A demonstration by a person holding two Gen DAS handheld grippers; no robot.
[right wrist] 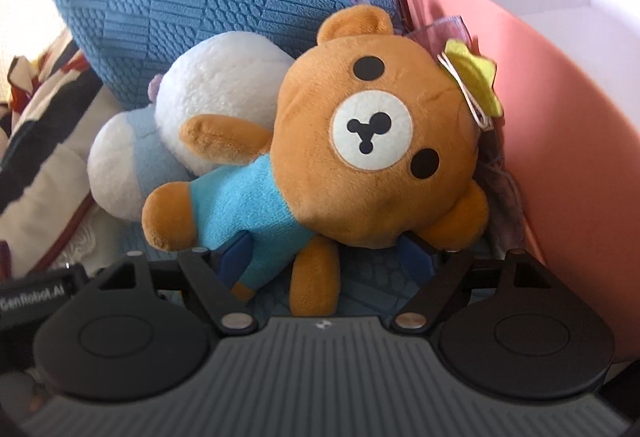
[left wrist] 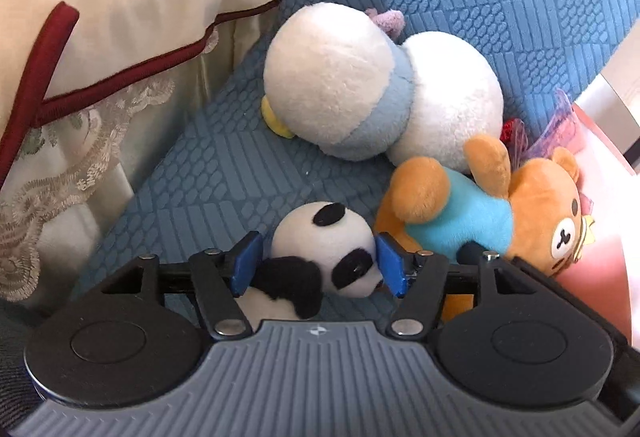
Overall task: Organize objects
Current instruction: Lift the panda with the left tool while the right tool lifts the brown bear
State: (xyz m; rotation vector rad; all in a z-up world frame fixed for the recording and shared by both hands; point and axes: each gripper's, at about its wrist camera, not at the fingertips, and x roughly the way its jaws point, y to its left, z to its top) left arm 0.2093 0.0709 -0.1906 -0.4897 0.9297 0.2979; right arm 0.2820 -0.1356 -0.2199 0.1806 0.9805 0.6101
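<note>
Left gripper (left wrist: 318, 263) clamped on panda plush (left wrist: 320, 249); right gripper (right wrist: 326, 259) jaws apart around brown bear plush (right wrist: 320, 157), beside pink box (right wrist: 560, 117)

1. The panda plush (left wrist: 320, 257) has its lower body hidden behind the left tongs (left wrist: 318, 263) housing at 6 o'clock.
2. The brown bear (right wrist: 360, 141) hides both blue pads of the right tongs (right wrist: 326, 257) in part, so their grip cannot be told.
3. The white plush (left wrist: 360, 85) shows no face from either view.
4. The pink box (right wrist: 540, 125) is cut off at 3 o'clock.
5. A purple crinkly item (left wrist: 560, 121) lies mostly hidden behind the bear.
</note>
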